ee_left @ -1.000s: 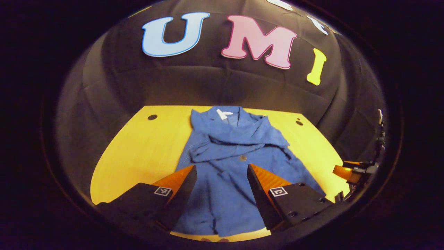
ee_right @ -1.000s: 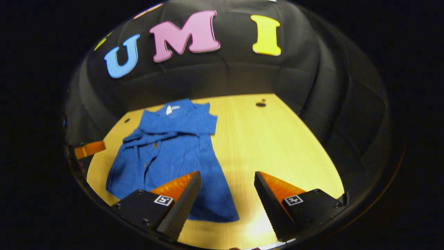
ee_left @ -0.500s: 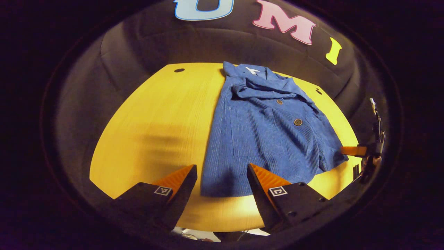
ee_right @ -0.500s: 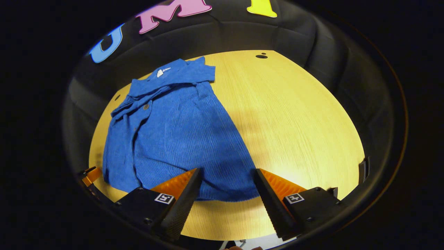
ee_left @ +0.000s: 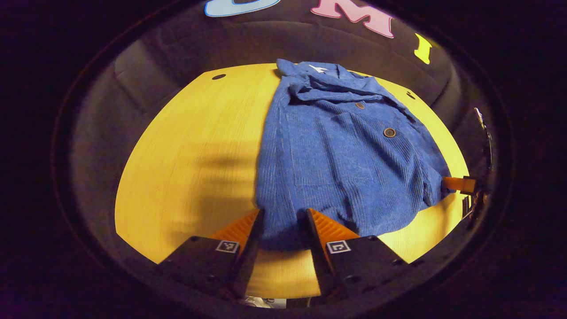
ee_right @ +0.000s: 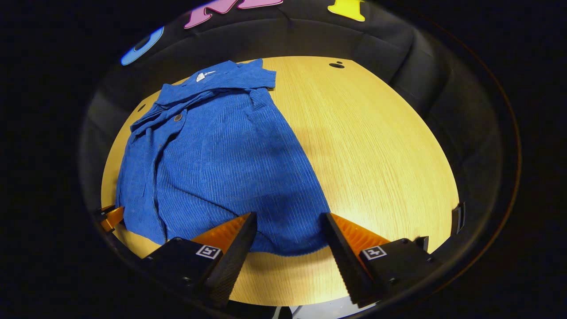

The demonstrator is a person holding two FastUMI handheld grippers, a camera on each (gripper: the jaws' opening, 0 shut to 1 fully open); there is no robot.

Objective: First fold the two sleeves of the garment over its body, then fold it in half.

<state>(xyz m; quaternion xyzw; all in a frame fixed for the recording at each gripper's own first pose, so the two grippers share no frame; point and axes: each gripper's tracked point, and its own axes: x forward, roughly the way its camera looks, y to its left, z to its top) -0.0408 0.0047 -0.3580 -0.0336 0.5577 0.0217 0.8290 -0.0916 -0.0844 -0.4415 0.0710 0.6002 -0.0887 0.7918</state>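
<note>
A blue corduroy garment (ee_left: 341,155) lies flat on the yellow wooden table (ee_left: 190,146), collar at the far end. Both sleeves lie folded across its chest. My left gripper (ee_left: 283,217) is low at the near hem's left corner; its jaws stand partly closed with the hem edge between them, a gap still showing. In the right gripper view the garment (ee_right: 221,155) spreads to the left, and my right gripper (ee_right: 290,219) is open around the hem's right corner. The right gripper's orange finger (ee_left: 458,184) also shows at the hem's far side in the left gripper view.
Bare table (ee_right: 376,146) stretches to the right of the garment, with a small dark hole (ee_right: 336,65) near its far edge. Another hole (ee_left: 218,76) sits at the far left corner. Black cloth walls ring the table. The table's near edge runs just under both grippers.
Both grippers have dropped and come in onto the near hem, so the garment looms larger. The left jaws have narrowed around the hem edge. The garment itself has not moved.
</note>
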